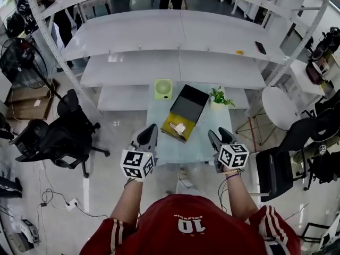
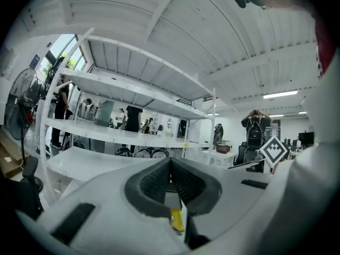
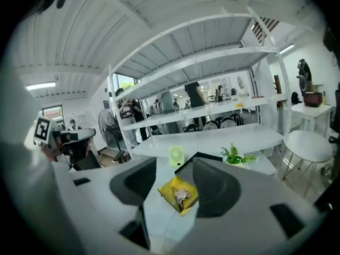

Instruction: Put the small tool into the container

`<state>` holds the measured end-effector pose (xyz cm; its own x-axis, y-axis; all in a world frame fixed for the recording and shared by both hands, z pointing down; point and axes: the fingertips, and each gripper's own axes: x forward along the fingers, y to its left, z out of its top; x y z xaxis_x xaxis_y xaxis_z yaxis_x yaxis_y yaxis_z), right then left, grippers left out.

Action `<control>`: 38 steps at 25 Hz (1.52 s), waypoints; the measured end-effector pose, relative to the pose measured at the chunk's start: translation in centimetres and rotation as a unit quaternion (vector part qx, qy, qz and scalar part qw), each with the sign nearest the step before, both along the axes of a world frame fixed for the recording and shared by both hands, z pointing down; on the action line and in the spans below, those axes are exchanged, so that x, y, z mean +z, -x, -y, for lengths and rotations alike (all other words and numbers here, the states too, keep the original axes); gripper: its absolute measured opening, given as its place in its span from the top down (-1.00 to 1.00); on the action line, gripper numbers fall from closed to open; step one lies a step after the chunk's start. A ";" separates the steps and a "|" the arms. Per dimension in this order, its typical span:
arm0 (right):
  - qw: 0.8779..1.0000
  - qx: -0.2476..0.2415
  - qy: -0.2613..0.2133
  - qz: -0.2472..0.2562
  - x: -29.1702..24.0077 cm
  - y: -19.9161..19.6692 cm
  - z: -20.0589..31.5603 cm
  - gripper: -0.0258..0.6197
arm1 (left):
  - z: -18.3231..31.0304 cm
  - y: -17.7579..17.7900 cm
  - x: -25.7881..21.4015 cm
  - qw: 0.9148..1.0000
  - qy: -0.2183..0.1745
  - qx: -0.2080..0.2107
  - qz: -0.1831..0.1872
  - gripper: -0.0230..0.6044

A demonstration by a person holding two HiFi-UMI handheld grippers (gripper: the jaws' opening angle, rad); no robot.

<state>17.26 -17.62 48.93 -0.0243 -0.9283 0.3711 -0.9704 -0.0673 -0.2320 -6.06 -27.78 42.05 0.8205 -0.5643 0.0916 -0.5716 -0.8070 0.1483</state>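
Head view shows both grippers held up over the near edge of the table [image 1: 178,149], neither touching anything on it. The left gripper [image 1: 147,137] has its jaws pressed together with nothing between the pads; in the left gripper view they meet along a single line, and only a sliver of yellow from the table below shows under them. The right gripper [image 1: 220,138] has its jaws well apart and empty, and the right gripper view looks between them down at the yellow container [image 3: 168,190].

The small tool [image 1: 179,127], a pale little object, seems to lie inside the yellow container, which sits mid-table with a black lid [image 1: 189,103] raised behind it. A green fan [image 1: 163,88] stands just beyond on the left and a small plant [image 1: 219,96] on the right.

By my reading the placing step looks finished, since the tool rests in the container and both grippers are clear of it. If anything remains, it would be shutting the lid, which calls for the spread right gripper to reach forward past the container and tip the black panel down without knocking the tool out.
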 end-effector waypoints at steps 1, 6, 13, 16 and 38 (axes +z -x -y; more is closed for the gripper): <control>1.000 0.002 -0.007 -0.001 -0.9 0.3 -0.6 0.28 | -0.3 0.3 -0.8 1.000 -0.003 0.000 -0.006 0.93; 0.998 0.005 -0.055 -0.014 -6.4 1.8 -2.6 0.28 | -2.1 1.2 -5.6 0.999 -0.033 0.008 -0.028 0.93; 0.990 -0.011 -0.135 -0.030 -15.2 2.0 -4.9 0.29 | -5.1 0.9 -11.4 0.996 -0.089 0.014 -0.029 0.93; 0.987 -0.019 -0.152 -0.055 -17.5 1.3 -6.2 0.30 | -5.7 0.7 -12.0 0.996 -0.079 -0.002 -0.036 0.93; 0.971 -0.047 -0.214 -0.098 -23.5 -0.8 -13.4 0.64 | -13.9 -1.4 -17.5 0.990 -0.116 -0.057 -0.053 0.93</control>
<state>18.03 -4.24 25.46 -0.0835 -0.9956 -0.0425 -0.9960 0.0848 -0.0296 -4.66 -13.90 24.53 0.7488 -0.6490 -0.1349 -0.6515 -0.7580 0.0302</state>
